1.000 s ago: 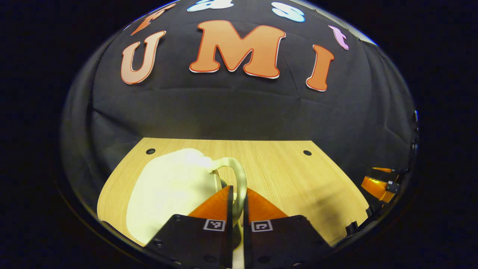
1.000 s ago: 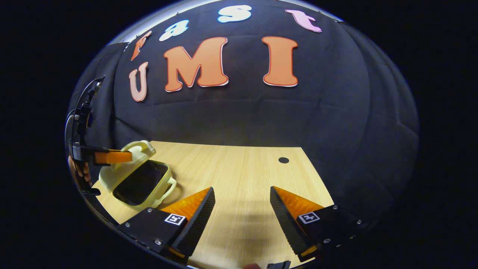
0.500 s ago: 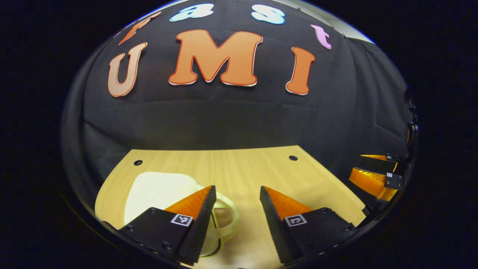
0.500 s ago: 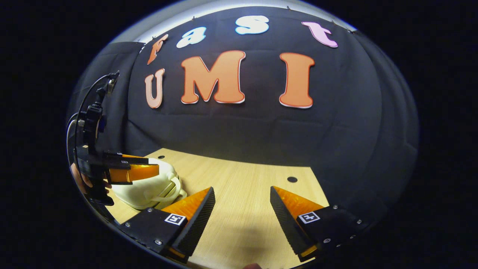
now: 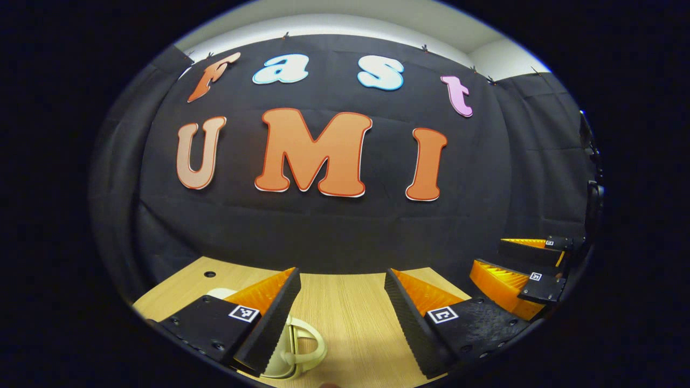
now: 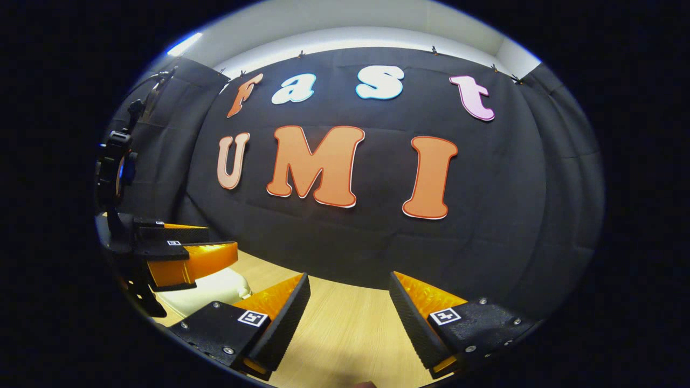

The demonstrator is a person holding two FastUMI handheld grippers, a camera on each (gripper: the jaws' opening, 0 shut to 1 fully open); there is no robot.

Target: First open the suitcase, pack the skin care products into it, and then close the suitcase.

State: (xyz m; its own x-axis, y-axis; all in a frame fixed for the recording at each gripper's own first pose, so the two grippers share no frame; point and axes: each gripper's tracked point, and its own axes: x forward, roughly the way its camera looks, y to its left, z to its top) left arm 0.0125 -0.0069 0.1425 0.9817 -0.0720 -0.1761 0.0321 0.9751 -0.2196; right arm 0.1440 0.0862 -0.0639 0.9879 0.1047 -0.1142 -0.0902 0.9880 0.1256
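— Both grippers are lifting away since a second ago; the left gripper [image 5: 342, 318] is spreading wide, holding nothing.

— The right gripper [image 6: 349, 318]?

— Gaping too. The suitcase [image 5: 302, 347] is lying closed on the table [image 5: 356, 323] beneath the left fingers.

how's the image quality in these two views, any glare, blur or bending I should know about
Left gripper view: sharp; fisheye bows the table edge, and the pale suitcase sits dim at the rim. Right gripper view: also sharp, a bright glint of light top left; the suitcase lies shadowed under the left gripper.

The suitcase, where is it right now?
The cream suitcase lies on the wooden table, at the bottom of the left gripper view beside the left gripper.
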